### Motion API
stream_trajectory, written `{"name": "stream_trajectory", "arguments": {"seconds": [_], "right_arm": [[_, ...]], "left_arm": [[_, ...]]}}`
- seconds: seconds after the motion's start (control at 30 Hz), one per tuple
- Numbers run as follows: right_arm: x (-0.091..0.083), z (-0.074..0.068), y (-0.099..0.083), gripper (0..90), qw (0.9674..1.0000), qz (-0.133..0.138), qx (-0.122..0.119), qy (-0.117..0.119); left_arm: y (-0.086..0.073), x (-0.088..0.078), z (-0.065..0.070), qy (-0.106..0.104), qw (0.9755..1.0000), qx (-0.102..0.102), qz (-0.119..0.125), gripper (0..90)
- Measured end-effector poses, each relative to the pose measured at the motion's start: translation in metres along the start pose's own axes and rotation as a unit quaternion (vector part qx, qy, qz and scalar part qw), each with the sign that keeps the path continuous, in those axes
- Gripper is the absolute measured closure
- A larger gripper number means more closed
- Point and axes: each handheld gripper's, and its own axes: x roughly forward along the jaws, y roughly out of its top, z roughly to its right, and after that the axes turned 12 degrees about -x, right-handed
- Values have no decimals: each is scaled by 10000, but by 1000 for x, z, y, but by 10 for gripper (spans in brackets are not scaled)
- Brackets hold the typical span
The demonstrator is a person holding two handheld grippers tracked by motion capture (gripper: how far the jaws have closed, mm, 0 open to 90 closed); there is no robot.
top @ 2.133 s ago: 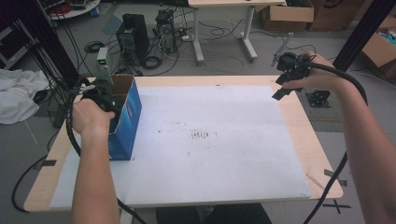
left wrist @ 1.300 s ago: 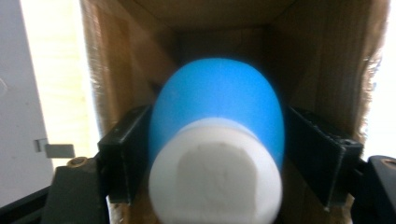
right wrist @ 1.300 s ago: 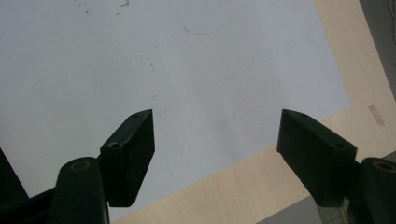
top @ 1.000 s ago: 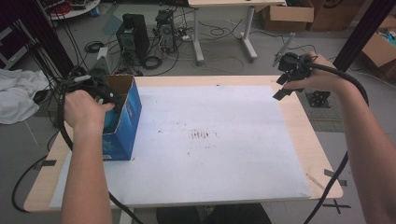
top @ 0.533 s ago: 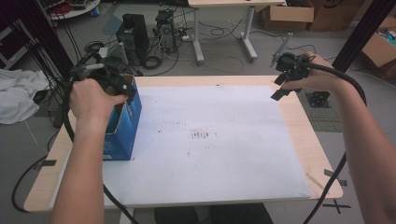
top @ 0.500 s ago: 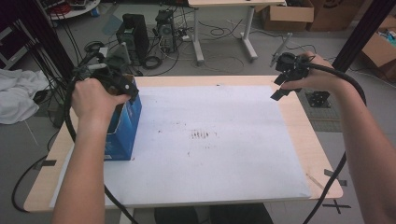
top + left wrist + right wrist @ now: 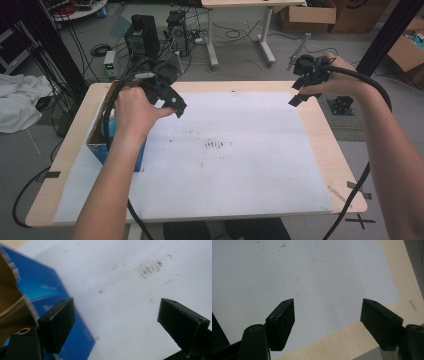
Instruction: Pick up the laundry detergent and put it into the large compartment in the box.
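Table (image 7: pixel 320 150): pale wood top, seen from above my side; its bare edge runs along the right and the near rim.
White sheet (image 7: pixel 235 165): covers most of the table, with a patch of small dark smudges near its middle; in my right gripper view its corner ends against the bare wood.
Blue box (image 7: pixel 102 150): an open cardboard box with blue outer walls and brown inside, standing on the left part of the table at the left edge of the white sheet. My left forearm crosses over part of it. In my left gripper view its blue wall sits at the lower left, behind my left-hand jaw, apart from both pads.
My left gripper (image 7: pixel 172 105): held above the sheet just to the right of the blue box's far end. Its jaws have just been opening and now stand wide apart, with only white sheet between them; it grips nothing.
My right gripper (image 7: pixel 297 92): held in the air over the far right corner of the table, well apart from the box. Its jaws are spread wide above the sheet's corner, released and empty.
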Motion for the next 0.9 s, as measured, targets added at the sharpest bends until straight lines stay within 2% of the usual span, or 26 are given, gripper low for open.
{"name": "stream_trajectory", "arguments": {"seconds": [0.23, 0.37, 0.5, 0.73, 0.9], "right_arm": [[-3, -1, 7, 277, 10000, -3, -52, -4], [-4, -2, 9, 277, 10000, -26, -73, -19], [-5, -2, 9, 277, 10000, -32, -60, -23], [-6, -4, 8, 278, 10000, -33, -53, -30], [-7, -5, 7, 277, 10000, -48, -70, -28]], "left_arm": [[-2, 25, 36, -120, 9984, 535, -113, 153], [-3, 39, 51, -9, 9962, 817, -293, 152], [-5, 48, 64, -12, 9941, 1033, -319, 152], [-8, 53, 79, -52, 9916, 1251, -322, 148], [-8, 53, 85, -54, 9908, 1311, -342, 148]]}}
